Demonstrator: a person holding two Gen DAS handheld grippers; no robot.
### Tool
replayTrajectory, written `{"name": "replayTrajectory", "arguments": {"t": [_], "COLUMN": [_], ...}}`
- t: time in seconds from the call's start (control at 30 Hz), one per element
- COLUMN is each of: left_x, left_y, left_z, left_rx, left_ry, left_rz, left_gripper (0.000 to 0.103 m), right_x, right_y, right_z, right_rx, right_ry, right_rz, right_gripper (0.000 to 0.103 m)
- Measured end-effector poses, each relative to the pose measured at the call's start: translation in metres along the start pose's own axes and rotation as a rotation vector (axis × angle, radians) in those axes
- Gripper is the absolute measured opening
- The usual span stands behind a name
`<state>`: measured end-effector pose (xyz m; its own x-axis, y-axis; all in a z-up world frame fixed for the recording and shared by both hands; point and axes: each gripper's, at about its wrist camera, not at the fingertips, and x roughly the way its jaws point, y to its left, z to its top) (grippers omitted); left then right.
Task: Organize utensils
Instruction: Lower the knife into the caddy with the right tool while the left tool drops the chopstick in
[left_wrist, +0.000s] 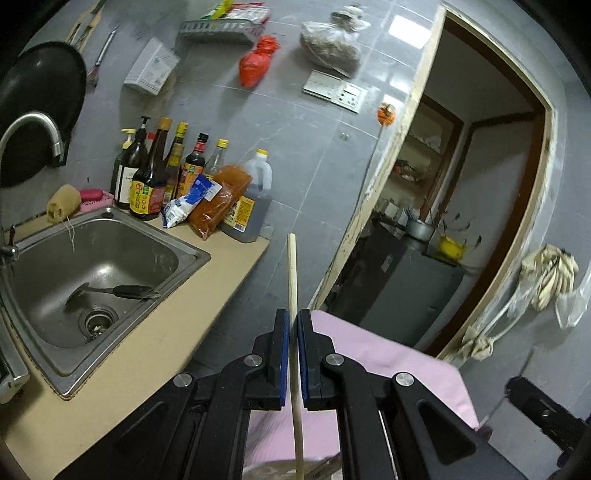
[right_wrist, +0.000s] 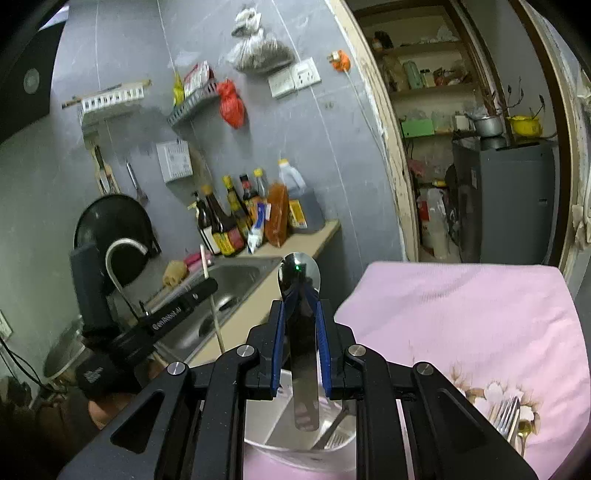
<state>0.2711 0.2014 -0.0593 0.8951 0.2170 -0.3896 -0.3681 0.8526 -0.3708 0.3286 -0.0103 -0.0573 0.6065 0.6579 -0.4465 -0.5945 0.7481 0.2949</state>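
My left gripper (left_wrist: 293, 321) is shut on a pale wooden chopstick (left_wrist: 292, 269) that points up and away; its lower end runs down between the fingers. My right gripper (right_wrist: 298, 306) is shut on a steel spoon (right_wrist: 300, 273), bowl up, handle hanging down over a white utensil holder (right_wrist: 258, 435) that has a fork inside it. More forks (right_wrist: 508, 417) lie on the pink cloth (right_wrist: 461, 314) at the right. The left gripper with its chopstick (right_wrist: 216, 325) also shows in the right wrist view, left of the holder.
A steel sink (left_wrist: 99, 266) with a dark spatula (left_wrist: 122, 291) in it lies to the left. Sauce bottles (left_wrist: 159, 177) and an oil jug (left_wrist: 249, 199) stand on the counter behind it. An open doorway (left_wrist: 461, 203) is to the right.
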Motion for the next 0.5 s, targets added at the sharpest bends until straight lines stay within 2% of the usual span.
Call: {"name": "replayTrajectory", "arguments": {"t": [0.2, 0.37, 0.47, 0.5], "left_x": [-0.007, -0.012, -0.015, -0.016], "left_y": [-0.003, -0.001, -0.001, -0.001], "left_z": [-0.007, -0.012, -0.015, -0.016], "left_rx": [0.058, 0.081, 0.092, 0.093], "left_ry": [0.051, 0.133, 0.166, 0.175], "left_rz": [-0.029, -0.043, -0.055, -0.058], "left_gripper": [0.005, 0.006, 0.008, 0.009], "right_x": [0.001, -0.010, -0.017, -0.021], "right_y": [-0.003, -0.004, -0.004, -0.004], "right_z": [-0.008, -0.011, -0.010, -0.009], "right_rx": [0.024, 0.022, 0.026, 0.027], "right_ry": [0.060, 0.056, 0.045, 0.039], "right_rz": [0.002, 0.011, 0.009, 0.005], "right_gripper": [0.016, 0.018, 0.022, 0.027]}}
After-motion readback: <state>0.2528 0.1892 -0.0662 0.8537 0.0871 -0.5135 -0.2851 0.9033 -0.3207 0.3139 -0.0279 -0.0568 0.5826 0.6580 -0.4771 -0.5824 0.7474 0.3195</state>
